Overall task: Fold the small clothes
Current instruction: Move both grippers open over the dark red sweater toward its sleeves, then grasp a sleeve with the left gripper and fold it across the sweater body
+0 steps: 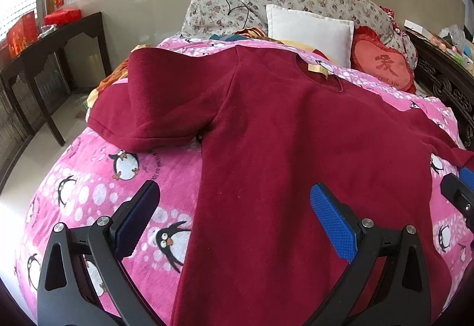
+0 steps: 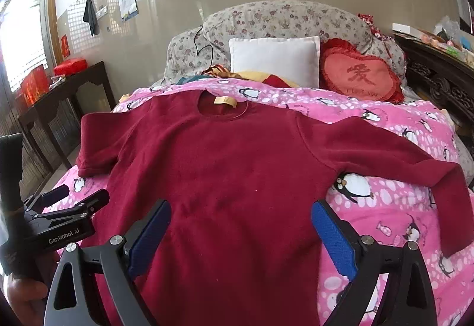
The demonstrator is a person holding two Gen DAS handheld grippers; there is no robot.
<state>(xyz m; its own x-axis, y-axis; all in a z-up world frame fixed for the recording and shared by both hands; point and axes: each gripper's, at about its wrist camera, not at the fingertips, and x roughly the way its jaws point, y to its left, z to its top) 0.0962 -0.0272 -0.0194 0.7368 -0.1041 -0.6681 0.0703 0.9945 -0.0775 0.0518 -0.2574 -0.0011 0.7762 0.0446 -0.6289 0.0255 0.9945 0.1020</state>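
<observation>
A dark red long-sleeved sweater [image 2: 225, 166] lies flat, front up, on a pink penguin blanket [image 2: 385, 207]; its collar with a tan label [image 2: 225, 100] points away. It also shows in the left wrist view [image 1: 296, 148]. Its left sleeve [image 1: 154, 106] is bent back on itself; its right sleeve [image 2: 429, 175] stretches out and hangs down. My left gripper [image 1: 237, 213] is open over the sweater's left side edge, holding nothing. It also shows in the right wrist view [image 2: 77, 198]. My right gripper [image 2: 241, 225] is open above the sweater's lower body, empty. Its tip shows at the right edge of the left wrist view [image 1: 462, 186].
A white pillow [image 2: 275, 59], a red heart cushion [image 2: 358, 74] and a floral quilt [image 2: 281, 20] lie at the bed's head. A dark wooden side table [image 1: 50, 44] with red boxes stands left. A carved dark headboard shelf [image 2: 438, 71] runs along the right.
</observation>
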